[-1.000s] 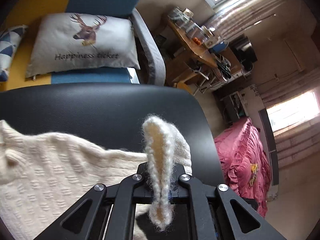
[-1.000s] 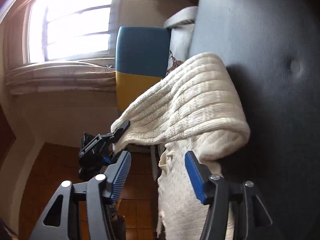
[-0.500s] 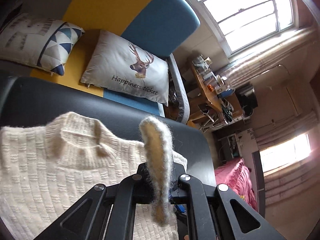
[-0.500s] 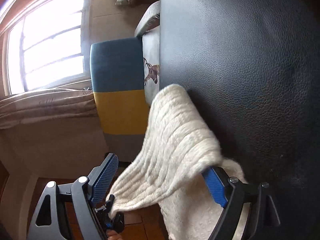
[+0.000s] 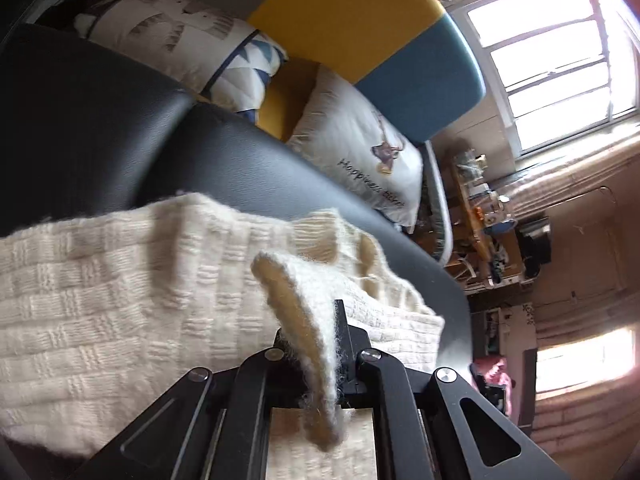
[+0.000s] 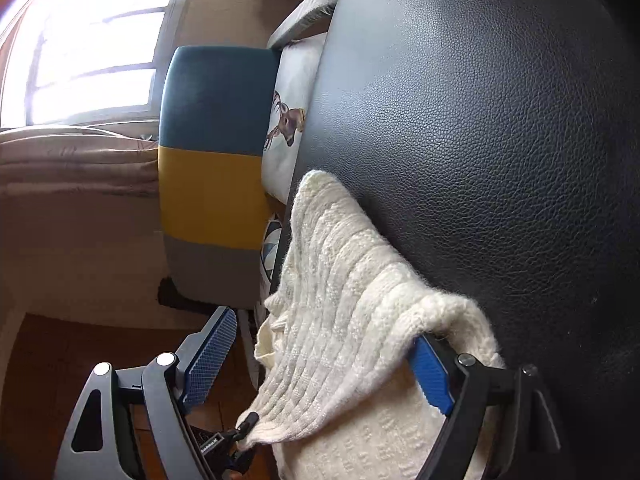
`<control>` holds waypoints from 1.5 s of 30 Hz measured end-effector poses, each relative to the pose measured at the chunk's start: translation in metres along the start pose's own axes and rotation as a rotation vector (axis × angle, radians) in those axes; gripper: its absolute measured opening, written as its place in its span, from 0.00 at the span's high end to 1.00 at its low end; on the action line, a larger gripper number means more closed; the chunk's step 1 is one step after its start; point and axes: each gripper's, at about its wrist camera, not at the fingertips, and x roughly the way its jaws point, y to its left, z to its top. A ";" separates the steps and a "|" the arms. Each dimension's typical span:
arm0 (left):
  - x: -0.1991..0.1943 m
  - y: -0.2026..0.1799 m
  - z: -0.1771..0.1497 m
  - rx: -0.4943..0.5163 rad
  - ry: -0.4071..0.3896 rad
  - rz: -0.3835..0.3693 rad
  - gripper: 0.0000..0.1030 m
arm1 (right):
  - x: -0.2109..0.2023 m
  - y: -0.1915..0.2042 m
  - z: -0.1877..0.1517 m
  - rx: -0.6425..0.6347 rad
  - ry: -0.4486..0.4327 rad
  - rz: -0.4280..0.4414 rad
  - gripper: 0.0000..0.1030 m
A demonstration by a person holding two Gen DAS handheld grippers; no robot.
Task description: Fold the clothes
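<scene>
A cream knitted sweater [image 5: 132,296] lies spread on a black leather surface [image 5: 100,128]. My left gripper [image 5: 316,344] is shut on an edge of the sweater and holds that fold raised over the rest. In the right wrist view the sweater [image 6: 344,300] drapes between my right gripper's blue-padded fingers [image 6: 430,376]. My right gripper [image 6: 320,354] is wide open, with the cloth lying over its right finger. The left gripper also shows in the right wrist view [image 6: 240,438], low down, pinching the sweater's corner.
Behind the black surface stands a sofa with a yellow and blue back [image 5: 360,28]. A deer-print pillow [image 5: 360,152] and a triangle-pattern pillow [image 5: 200,48] rest on it. A cluttered desk [image 5: 480,208] and bright windows [image 5: 560,60] lie to the right. Brown floor [image 6: 60,352] lies below.
My left gripper has carried the pinched sweater edge across over the sweater body, and its view has swung toward the sofa. My right gripper stays open, with the cloth now over its right finger.
</scene>
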 end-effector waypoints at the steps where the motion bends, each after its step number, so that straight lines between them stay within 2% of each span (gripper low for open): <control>1: 0.006 0.005 -0.003 0.015 0.012 0.040 0.92 | 0.000 0.000 0.000 -0.001 -0.002 -0.002 0.18; 2: 0.010 0.008 -0.006 0.028 0.021 0.075 0.92 | 0.000 0.001 0.000 -0.002 -0.004 -0.004 0.18; 5: 0.010 0.008 -0.008 0.037 0.000 0.037 0.92 | -0.001 0.009 0.002 -0.031 -0.024 -0.007 0.17; 8: -0.007 -0.011 -0.003 0.080 -0.068 -0.026 0.92 | -0.003 0.018 -0.001 -0.114 -0.035 -0.013 0.17; 11: -0.014 -0.025 0.000 0.121 -0.102 -0.019 0.92 | 0.003 0.009 -0.005 -0.125 0.000 -0.061 0.18; 16: 0.019 0.007 -0.015 0.099 0.002 0.123 0.92 | 0.000 0.005 -0.011 -0.177 0.007 -0.072 0.21; 19: 0.025 0.031 -0.021 0.015 0.016 0.053 0.91 | 0.003 0.008 -0.013 -0.209 0.019 -0.098 0.21; 22: 0.020 0.053 -0.018 -0.122 0.029 -0.078 0.80 | 0.005 0.011 -0.016 -0.244 0.027 -0.120 0.21; 23: 0.018 0.056 -0.016 -0.138 0.023 -0.088 0.80 | 0.005 0.012 -0.017 -0.258 0.030 -0.128 0.21; 25: 0.011 0.047 -0.013 -0.065 -0.004 -0.039 0.83 | 0.005 0.015 -0.020 -0.297 0.037 -0.144 0.21; 29: 0.000 0.018 -0.013 0.133 -0.077 0.176 0.90 | 0.005 0.021 -0.029 -0.404 0.077 -0.188 0.20; 32: 0.009 0.022 -0.007 0.137 -0.071 0.289 0.88 | 0.000 0.025 -0.033 -0.445 0.126 -0.217 0.20; 34: 0.003 0.029 -0.005 0.086 -0.086 0.267 0.81 | -0.010 0.027 -0.036 -0.483 0.160 -0.234 0.20; 35: -0.003 0.032 -0.005 0.064 -0.112 0.288 0.70 | -0.017 0.028 -0.039 -0.510 0.177 -0.238 0.20; 37: -0.021 0.035 -0.008 0.029 -0.174 0.287 0.64 | -0.030 0.037 -0.046 -0.608 0.180 -0.239 0.20; 38: -0.028 0.033 -0.011 0.022 -0.198 0.254 0.62 | -0.036 0.042 -0.049 -0.658 0.181 -0.239 0.20; 41: -0.031 0.009 -0.023 0.097 -0.213 0.178 0.51 | -0.043 0.067 -0.058 -0.810 0.149 -0.206 0.20; 45: 0.000 -0.031 -0.034 0.259 -0.156 0.183 0.51 | -0.003 0.100 -0.056 -0.939 0.118 -0.235 0.20</control>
